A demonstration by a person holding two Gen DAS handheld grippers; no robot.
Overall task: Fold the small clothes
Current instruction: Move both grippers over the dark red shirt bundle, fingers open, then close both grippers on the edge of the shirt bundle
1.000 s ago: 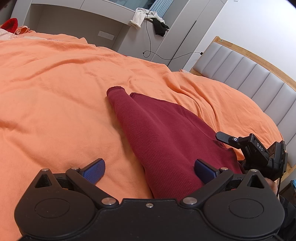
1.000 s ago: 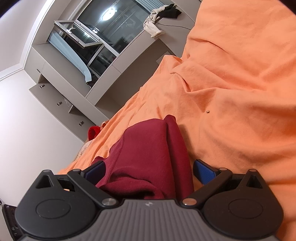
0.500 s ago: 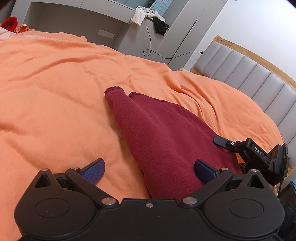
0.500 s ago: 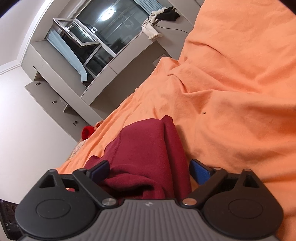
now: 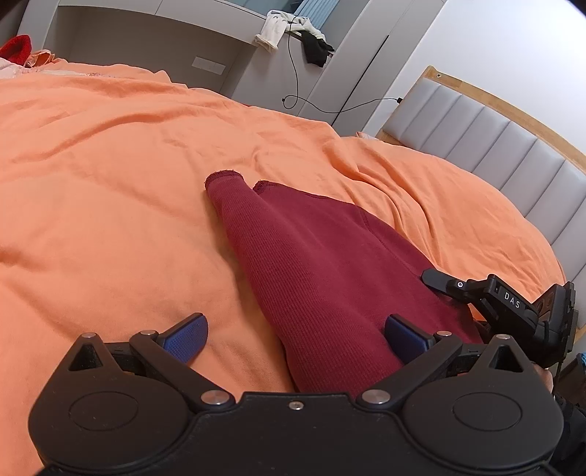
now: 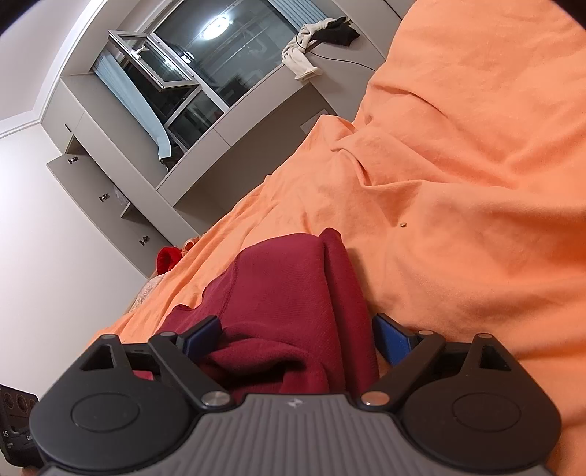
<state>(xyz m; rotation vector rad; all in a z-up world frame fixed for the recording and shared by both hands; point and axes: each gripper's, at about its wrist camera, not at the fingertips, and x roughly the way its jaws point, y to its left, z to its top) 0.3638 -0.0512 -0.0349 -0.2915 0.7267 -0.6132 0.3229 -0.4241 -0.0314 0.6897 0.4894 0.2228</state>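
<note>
A dark red knit garment [image 5: 311, 256] lies lengthwise on the orange bed cover [image 5: 110, 164], one sleeve cuff pointing away from me. My left gripper [image 5: 295, 326] is open over its near end. The left pad rests above bare cover and the right pad above the cloth. The other gripper's black body [image 5: 512, 304] shows at the garment's right edge. In the right wrist view the garment [image 6: 285, 285] bunches up between the pads of my right gripper [image 6: 296, 324]. Its jaws are closing and still stand wide.
A grey padded headboard [image 5: 494, 139] with a wooden rim runs along the right. A grey built-in unit [image 5: 146, 36] stands behind the bed, with white and black clothes [image 5: 289, 29] and a cable on its ledge. A red item [image 5: 14, 47] lies at the far left.
The right gripper's pads have drawn in a little around the bunched red cloth. The left gripper and the garment's far end have kept still.
</note>
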